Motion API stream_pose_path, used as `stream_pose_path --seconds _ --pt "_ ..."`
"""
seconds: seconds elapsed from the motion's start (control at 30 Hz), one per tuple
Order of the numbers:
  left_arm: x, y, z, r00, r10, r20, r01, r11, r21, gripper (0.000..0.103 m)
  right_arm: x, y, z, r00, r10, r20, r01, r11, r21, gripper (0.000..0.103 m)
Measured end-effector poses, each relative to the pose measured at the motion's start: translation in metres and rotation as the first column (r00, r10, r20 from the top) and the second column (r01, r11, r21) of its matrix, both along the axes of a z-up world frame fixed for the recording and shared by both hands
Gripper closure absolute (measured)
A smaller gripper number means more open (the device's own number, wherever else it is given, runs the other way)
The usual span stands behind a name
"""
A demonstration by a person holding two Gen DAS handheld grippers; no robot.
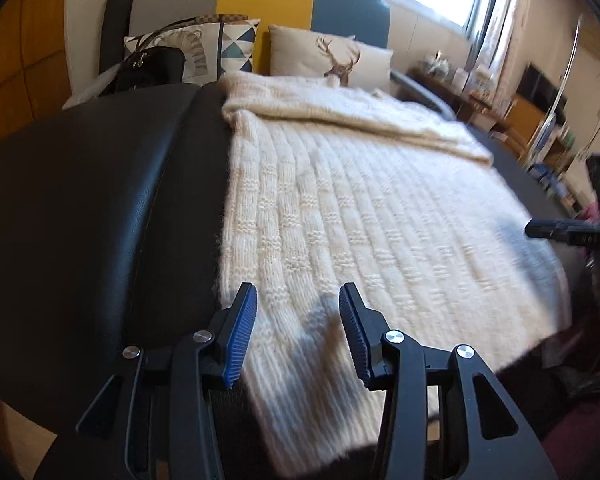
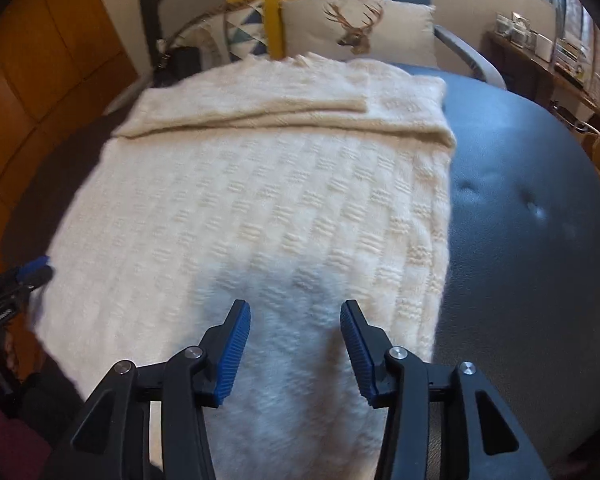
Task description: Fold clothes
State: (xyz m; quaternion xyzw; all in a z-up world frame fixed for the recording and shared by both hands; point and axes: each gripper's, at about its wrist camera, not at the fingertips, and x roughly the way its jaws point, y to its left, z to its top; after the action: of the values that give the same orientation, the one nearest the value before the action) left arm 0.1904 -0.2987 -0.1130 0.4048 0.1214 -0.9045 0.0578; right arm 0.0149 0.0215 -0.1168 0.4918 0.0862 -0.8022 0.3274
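A cream knitted sweater (image 1: 360, 208) lies flat on a black leather surface (image 1: 80, 200), with its sleeves folded across the far end (image 1: 340, 116). My left gripper (image 1: 298, 300) is open and empty, just above the sweater's near left corner. My right gripper (image 2: 296, 312) is open and empty over the sweater's near right part (image 2: 260, 208). The right gripper shows at the right edge of the left wrist view (image 1: 564, 232). The left gripper shows at the left edge of the right wrist view (image 2: 24, 274).
Behind the black surface (image 2: 520, 220) are a deer-print cushion (image 2: 356, 28), a triangle-print cushion (image 1: 204, 52), a black handbag (image 1: 148, 68) and a grey, yellow and blue backrest (image 1: 268, 0). Shelves with clutter (image 2: 540, 48) stand at the right under a window.
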Motion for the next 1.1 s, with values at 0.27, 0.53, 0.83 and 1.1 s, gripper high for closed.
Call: stream_pose_path --seconds 0.27,0.53,0.83,1.1 --pt "0.0 0.018 0.002 0.999 -0.043 0.008 0.043 0.998 -0.043 0.057 0.043 -0.014 -0.018 0.992 0.124 -0.005 -0.122 0.985 0.122 0.055" --pt "-0.064 0.044 -0.002 0.988 -0.144 0.057 0.145 0.989 -0.017 0.056 0.021 -0.053 -0.009 0.991 0.129 -0.021 -0.128 0.99 0.063 0.055" --pt "-0.097 0.019 0.032 0.982 -0.173 -0.079 0.175 0.984 0.021 0.056 -0.001 -0.068 -0.005 0.991 0.122 -0.056 -0.119 0.992 0.05 0.055" --pt "-0.133 -0.015 -0.012 0.991 -0.134 0.023 0.129 0.981 0.143 0.057 -0.023 -0.07 -0.026 0.998 0.049 -0.027 -0.046 0.992 0.115 0.055"
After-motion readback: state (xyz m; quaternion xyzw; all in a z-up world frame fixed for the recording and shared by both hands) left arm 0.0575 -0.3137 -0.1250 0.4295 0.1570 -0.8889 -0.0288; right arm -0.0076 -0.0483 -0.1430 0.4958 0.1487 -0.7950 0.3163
